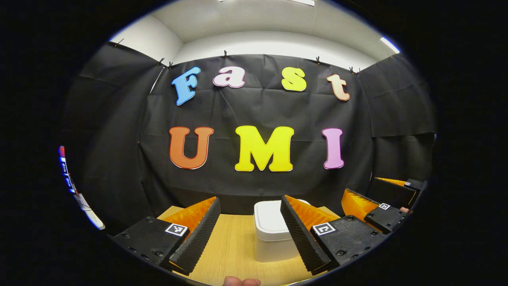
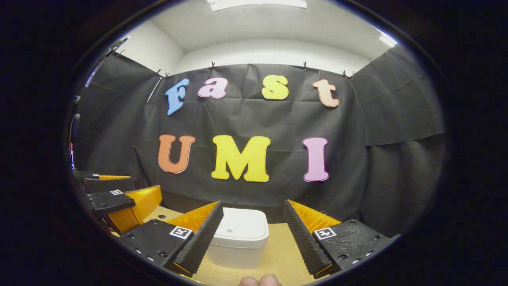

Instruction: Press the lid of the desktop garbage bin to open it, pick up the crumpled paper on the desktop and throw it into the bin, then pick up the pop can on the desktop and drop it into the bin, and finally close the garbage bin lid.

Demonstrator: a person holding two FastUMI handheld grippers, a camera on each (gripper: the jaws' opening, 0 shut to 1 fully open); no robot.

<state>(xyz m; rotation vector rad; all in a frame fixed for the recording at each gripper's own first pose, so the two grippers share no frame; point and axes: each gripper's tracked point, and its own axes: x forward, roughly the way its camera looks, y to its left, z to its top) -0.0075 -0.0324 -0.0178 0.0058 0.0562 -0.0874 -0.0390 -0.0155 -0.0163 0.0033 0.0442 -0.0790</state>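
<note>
**Bin shut, both grippers apart above the tabletop**

The bin (image 1: 272, 234) stands on the tabletop (image 1: 234, 250) with its lid (image 2: 240, 228) down. In the left gripper view it sits ahead between the fingers, nearer the right finger (image 1: 301, 234), which hides its right edge. In the right gripper view it sits ahead between the fingers too, nearer the left finger (image 2: 200, 238), which covers its left edge.

The left gripper (image 1: 250, 234) has its fingers spread wide and holds nothing. The right gripper (image 2: 250, 236) is likewise spread wide and holds nothing. Neither touches the bin.

In the left gripper view the right gripper shows off to the right of the fingers; in the right gripper view the left gripper shows off to the left.
</note>
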